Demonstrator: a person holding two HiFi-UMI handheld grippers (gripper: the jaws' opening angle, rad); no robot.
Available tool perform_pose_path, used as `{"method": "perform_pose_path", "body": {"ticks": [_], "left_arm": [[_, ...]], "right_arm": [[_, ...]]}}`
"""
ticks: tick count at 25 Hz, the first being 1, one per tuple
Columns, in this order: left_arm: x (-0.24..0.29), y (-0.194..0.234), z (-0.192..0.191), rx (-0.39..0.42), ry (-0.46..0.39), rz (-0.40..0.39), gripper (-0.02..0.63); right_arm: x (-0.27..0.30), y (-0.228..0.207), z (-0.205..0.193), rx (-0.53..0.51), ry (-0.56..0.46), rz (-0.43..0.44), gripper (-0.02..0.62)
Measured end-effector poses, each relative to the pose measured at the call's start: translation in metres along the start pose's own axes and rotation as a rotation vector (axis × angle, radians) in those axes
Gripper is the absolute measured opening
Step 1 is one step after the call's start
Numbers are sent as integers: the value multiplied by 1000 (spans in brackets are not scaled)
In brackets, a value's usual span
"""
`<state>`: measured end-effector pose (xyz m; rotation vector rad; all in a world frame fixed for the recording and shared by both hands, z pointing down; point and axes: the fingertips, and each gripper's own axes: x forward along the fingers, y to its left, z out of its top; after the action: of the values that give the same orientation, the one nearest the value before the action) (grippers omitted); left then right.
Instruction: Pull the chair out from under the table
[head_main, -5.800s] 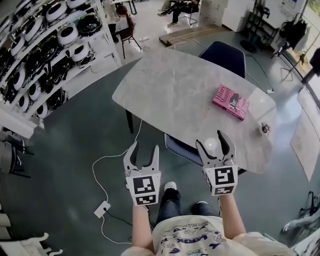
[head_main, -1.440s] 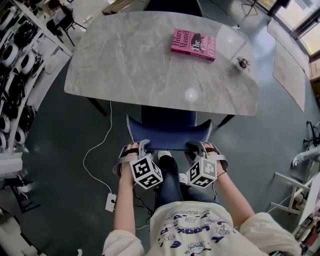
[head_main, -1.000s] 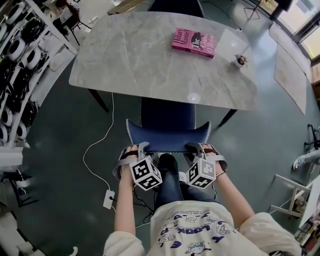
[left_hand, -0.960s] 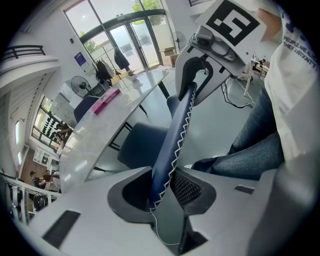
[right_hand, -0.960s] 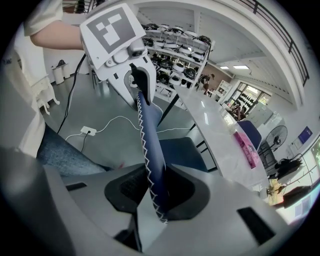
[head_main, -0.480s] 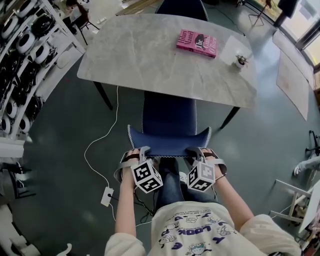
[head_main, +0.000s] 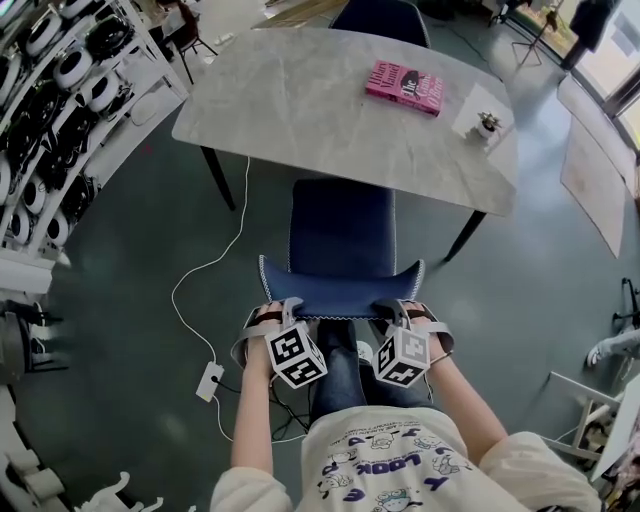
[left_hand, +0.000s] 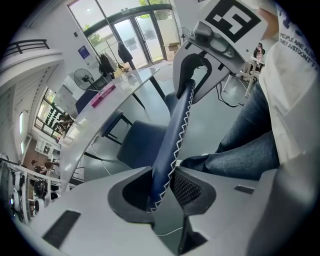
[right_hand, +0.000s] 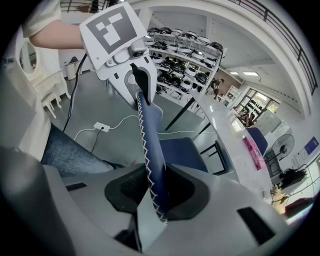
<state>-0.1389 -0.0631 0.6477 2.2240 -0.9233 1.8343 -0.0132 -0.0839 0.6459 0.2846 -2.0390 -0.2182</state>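
A dark blue chair with white stitching stands in front of the grey marble table (head_main: 300, 110). Its seat (head_main: 340, 225) is mostly out from under the table's near edge. My left gripper (head_main: 283, 312) is shut on the left end of the backrest's (head_main: 340, 290) top edge. My right gripper (head_main: 393, 312) is shut on its right end. In the left gripper view the backrest (left_hand: 175, 130) runs up from between the pads of the left gripper (left_hand: 162, 187). The right gripper view shows the backrest (right_hand: 149, 145) clamped in the right gripper (right_hand: 155, 187).
A pink book (head_main: 404, 87) and a small object on white paper (head_main: 487, 124) lie on the table. A second blue chair (head_main: 383, 15) stands at the far side. Shelves of round devices (head_main: 50, 100) line the left. A white cable and plug box (head_main: 210, 380) lie on the floor by my legs.
The chair has slid back out from under the table towards me, with more of the seat showing. Both grippers keep their hold on the backrest.
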Motion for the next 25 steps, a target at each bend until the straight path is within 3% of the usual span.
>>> {"method": "perform_pose_path", "body": {"ticks": [8, 25], "left_arm": [[-10, -34, -13, -13, 45, 1, 120], [-25, -63, -24, 13, 45, -6, 115]], "right_arm": [[-9, 31, -6, -30, 1, 25, 98], [-21, 63, -7, -36, 11, 47, 95]]}}
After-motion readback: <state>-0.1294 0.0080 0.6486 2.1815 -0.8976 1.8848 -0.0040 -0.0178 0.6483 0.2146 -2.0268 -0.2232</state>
